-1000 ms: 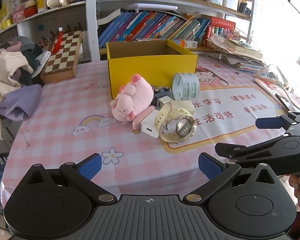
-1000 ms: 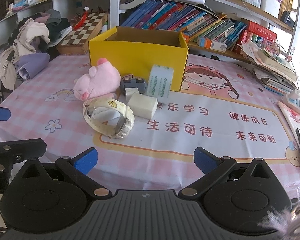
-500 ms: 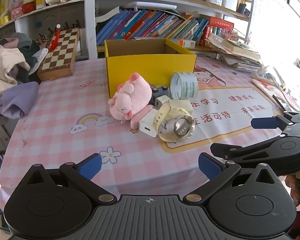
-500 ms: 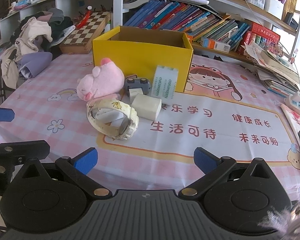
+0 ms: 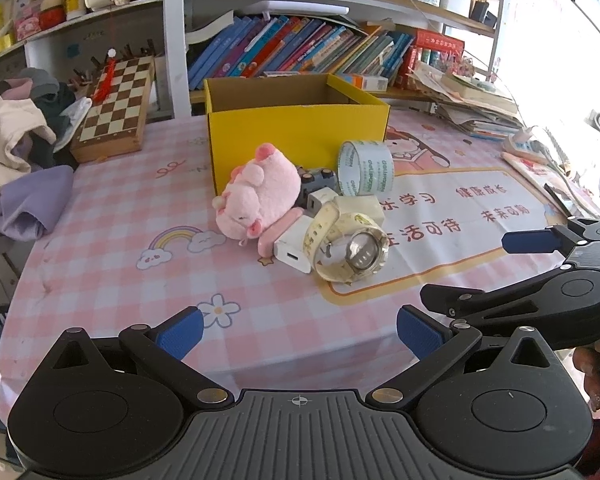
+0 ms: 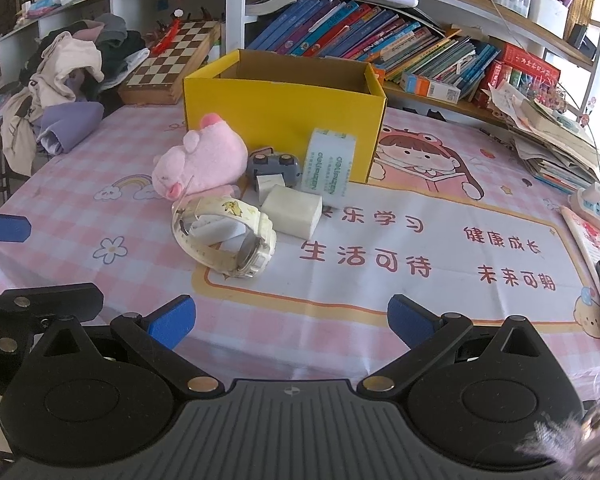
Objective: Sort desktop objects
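Left wrist view: my left gripper (image 5: 298,326) was spread wide, nothing between the blue pads, hanging over the near edge of the table (image 5: 100,248), well short of the pile. Right gripper (image 5: 528,264) showed at the right side of frame, also off the pile. All the clutter sat bunched against the front wall of the yellow box (image 5: 296,136): pink plush pig (image 5: 260,196) on the left, tape roll (image 5: 366,168) standing on edge against the box corner, small grey toy car (image 5: 318,180) wedged between them. In front lay a white charger (image 5: 294,250) and the cream watch (image 5: 348,244), dial facing me, strap looped shut. The box was open-topped, and no contents showed from this angle; I read it as the bin, hence everything staged right beside it.

Right wrist view: my right gripper (image 6: 290,320) was likewise released, gap clear, low at the table edge. The watch (image 6: 224,240) was the nearest item, strap curled around a small white block I couldn't identify. Just behind it was a white rectangular block (image 6: 292,210), then the car (image 6: 274,166) and tape (image 6: 330,166) touching the box front (image 6: 280,120). The pig (image 6: 202,160) leaned over a pink flat piece, mostly hidden.

Judgement: nothing sorted yet. The watch looked like the easiest first grab, pinched across the strap loop, though pulling it could drag the charger.
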Demonstrator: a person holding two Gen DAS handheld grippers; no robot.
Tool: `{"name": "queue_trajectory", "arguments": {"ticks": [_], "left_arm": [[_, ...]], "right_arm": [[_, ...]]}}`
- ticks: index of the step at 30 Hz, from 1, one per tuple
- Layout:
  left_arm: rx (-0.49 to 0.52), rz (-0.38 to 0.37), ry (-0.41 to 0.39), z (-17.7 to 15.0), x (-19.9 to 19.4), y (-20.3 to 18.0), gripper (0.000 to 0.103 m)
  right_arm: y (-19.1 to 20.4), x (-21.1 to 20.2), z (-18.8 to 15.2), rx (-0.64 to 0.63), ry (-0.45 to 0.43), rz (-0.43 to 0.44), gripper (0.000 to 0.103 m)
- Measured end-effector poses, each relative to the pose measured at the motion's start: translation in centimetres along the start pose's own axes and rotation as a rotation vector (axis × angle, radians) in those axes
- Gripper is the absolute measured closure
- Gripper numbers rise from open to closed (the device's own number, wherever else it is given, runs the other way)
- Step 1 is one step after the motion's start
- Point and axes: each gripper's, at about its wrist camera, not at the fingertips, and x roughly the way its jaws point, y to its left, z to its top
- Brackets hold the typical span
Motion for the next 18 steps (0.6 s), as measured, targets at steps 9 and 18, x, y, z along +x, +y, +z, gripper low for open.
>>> {"name": "queue_trajectory", "arguments": {"ticks": [9, 18], "left_arm": [[-0.022, -0.003, -0.01, -0.07, -0.16, 0.4, 0.0], [-0.022, -0.022, -0.022, -0.19, -0.45, 0.68, 0.0]], "right_arm": [[0.06, -0.11, 0.01, -0.001, -0.005, 0.003, 0.0], [0.28, -0.4, -0.07, -0.006, -0.008, 0.004, 0.0]]}}
